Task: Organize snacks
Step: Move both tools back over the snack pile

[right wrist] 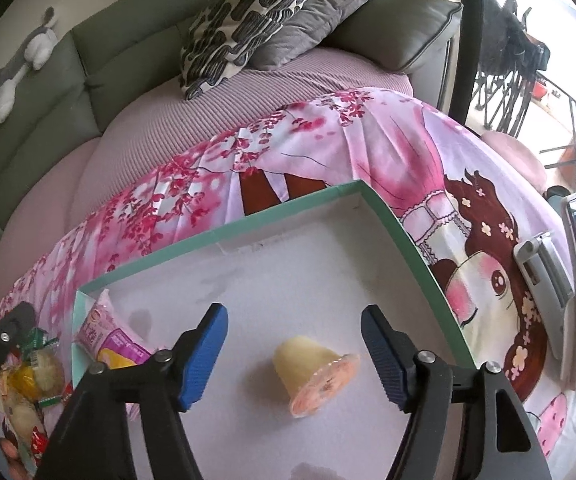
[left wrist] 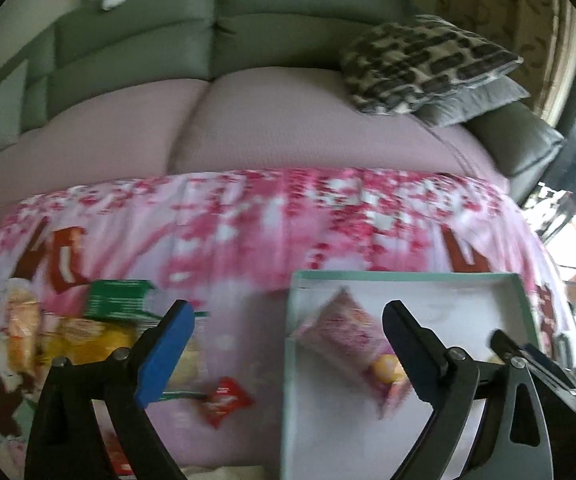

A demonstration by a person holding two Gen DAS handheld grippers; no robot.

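The right gripper (right wrist: 293, 354) has its blue-padded fingers (right wrist: 204, 354) spread apart and holds nothing; between them, touching neither, a small yellow jelly cup with a pink foil lid (right wrist: 313, 378) lies on its side on the white floor of a shallow cardboard box with a mint-green rim (right wrist: 403, 236). In the box's near left corner lies a pink snack packet (right wrist: 110, 342), partly behind the left finger. The left gripper (left wrist: 284, 354) also stands wide open and empty, its view blurred: one finger (left wrist: 168, 354) hangs over the loose snacks, the other over the box (left wrist: 407, 277), where the pink packet (left wrist: 341, 326) and the jelly cup (left wrist: 383, 370) show. Left of the box, on the pink cherry-blossom cloth (right wrist: 327, 136) that covers the counter, lies a heap of snacks: a green packet (left wrist: 116, 294), yellow wrapped sweets (left wrist: 76, 340) and a small red sachet (left wrist: 226, 398). Beyond the cloth stands a grey-green sofa (right wrist: 100, 52) with a black-and-white patterned cushion (right wrist: 244, 16) and a grey-and-white plush toy (right wrist: 20, 68).
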